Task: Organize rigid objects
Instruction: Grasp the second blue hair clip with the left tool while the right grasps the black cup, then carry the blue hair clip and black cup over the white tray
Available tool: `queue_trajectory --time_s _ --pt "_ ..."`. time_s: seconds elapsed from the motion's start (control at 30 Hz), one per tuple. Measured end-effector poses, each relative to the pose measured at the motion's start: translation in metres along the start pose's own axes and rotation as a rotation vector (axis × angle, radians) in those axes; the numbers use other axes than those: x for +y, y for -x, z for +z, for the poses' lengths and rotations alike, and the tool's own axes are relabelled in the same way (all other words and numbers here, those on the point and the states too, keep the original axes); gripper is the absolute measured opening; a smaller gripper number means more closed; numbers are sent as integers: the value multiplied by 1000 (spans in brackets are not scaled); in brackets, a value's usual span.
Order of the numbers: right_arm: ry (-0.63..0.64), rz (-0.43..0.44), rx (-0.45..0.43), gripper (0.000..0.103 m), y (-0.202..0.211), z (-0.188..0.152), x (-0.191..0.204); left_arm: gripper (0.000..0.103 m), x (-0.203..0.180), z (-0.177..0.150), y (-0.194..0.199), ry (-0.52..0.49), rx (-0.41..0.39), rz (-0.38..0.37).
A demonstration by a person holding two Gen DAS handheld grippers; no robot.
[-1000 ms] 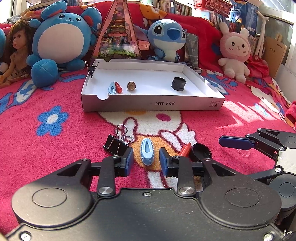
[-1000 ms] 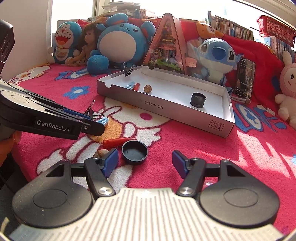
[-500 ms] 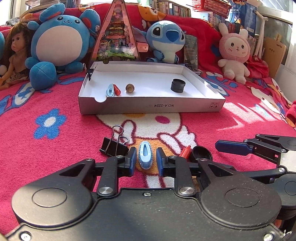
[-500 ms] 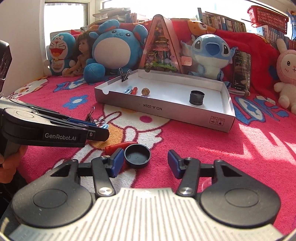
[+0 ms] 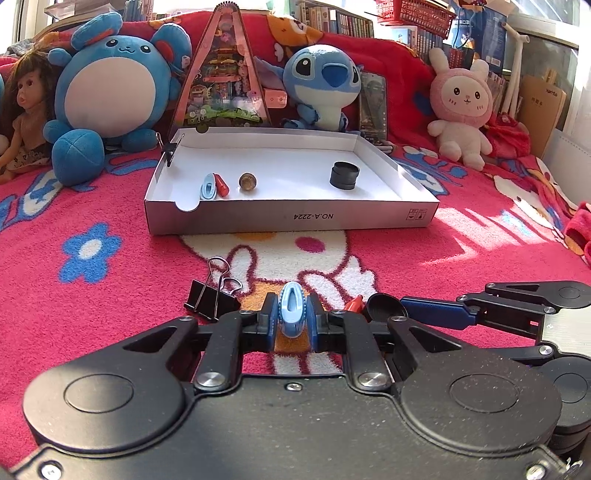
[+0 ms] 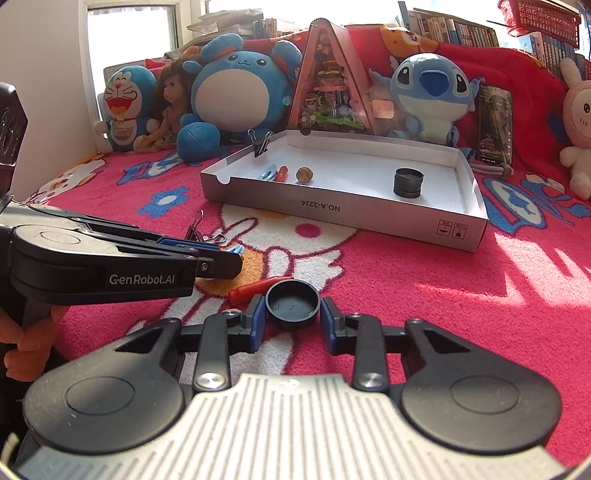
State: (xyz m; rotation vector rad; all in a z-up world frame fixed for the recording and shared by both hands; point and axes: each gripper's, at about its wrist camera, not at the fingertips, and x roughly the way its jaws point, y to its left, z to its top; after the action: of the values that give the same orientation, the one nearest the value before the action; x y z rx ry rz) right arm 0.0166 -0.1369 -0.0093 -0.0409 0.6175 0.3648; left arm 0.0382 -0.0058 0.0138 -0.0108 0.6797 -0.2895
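Both claws have closed in since a moment ago: the left claw (image 5: 292, 322) now pinches the blue clip (image 5: 291, 309), and the right claw (image 6: 291, 321) brackets the black cap (image 6: 292, 303), pads about touching. Each grabs its own piece on the red blanket (image 5: 110, 295), likely bound for the white box (image 5: 288, 218). A binder clip (image 5: 210, 302) and red cone (image 6: 255, 290) lie close by.

A home bedroom: cartoon blanket (image 5: 110, 295), plush toys (image 5: 110, 85), bookshelves (image 5: 332, 26) behind.
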Motion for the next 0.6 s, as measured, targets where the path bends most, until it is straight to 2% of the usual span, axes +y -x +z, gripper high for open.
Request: queue_trajectory --time_s 0.37,0.47,0.6 --pt "-21 -47 -37 37 6 21 -13 15 4 33 19 5 -48 -48" --pt "-22 -63 -42 37 7 32 -19 15 10 49 20 0 -66 -38" --pt "-64 -75 -36 37 3 49 -34 15 24 74 12 46 -54 -46"
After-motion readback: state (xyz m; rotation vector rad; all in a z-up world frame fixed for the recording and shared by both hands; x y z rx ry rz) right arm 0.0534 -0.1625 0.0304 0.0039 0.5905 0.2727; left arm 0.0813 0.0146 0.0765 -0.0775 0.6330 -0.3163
